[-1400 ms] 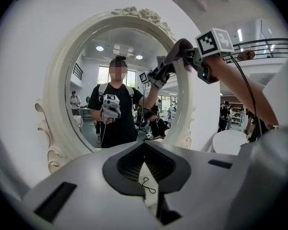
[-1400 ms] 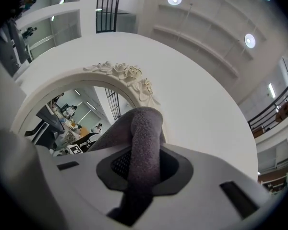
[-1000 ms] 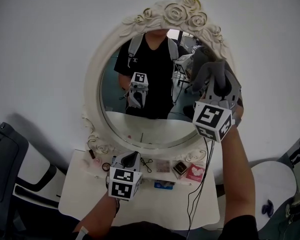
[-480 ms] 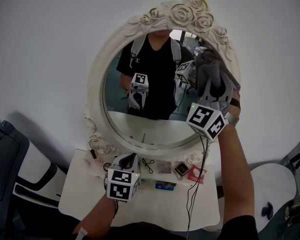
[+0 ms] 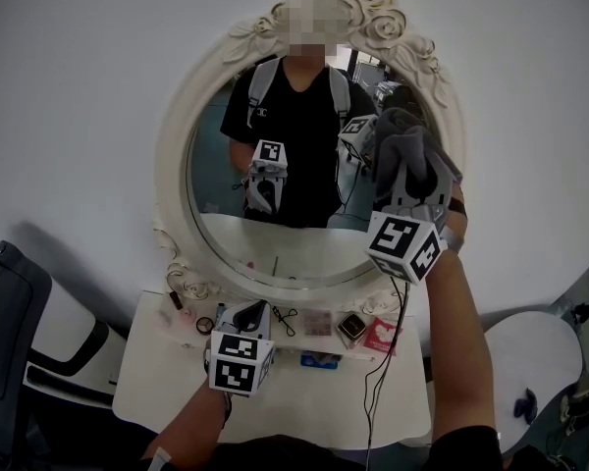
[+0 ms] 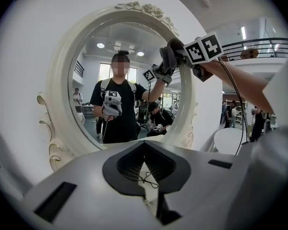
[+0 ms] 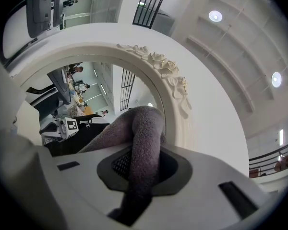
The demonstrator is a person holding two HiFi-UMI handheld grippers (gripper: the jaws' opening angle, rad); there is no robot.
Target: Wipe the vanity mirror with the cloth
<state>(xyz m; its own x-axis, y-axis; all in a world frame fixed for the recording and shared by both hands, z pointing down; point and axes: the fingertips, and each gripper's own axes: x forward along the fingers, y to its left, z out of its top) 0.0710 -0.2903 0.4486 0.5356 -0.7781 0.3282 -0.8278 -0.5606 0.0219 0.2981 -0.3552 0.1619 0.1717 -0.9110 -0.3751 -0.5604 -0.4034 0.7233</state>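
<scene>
Right gripper view caught the right gripper (image 7: 143, 174), fingers clenched on the grey cloth (image 7: 145, 128), which was bunched against the vanity mirror (image 7: 91, 80) at its right edge, hard by the carved frame. The left gripper (image 5: 253, 314) hung low over the surface (image 5: 157, 381), fingers closed on nothing. Too firm a push looked liable to rock the mirror, and the cloth might have snagged on the carving.

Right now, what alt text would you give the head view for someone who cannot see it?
The right gripper holds a grey cloth against the right edge of an oval, rose-carved vanity mirror. The left gripper hangs low over a white table holding small items.
</scene>
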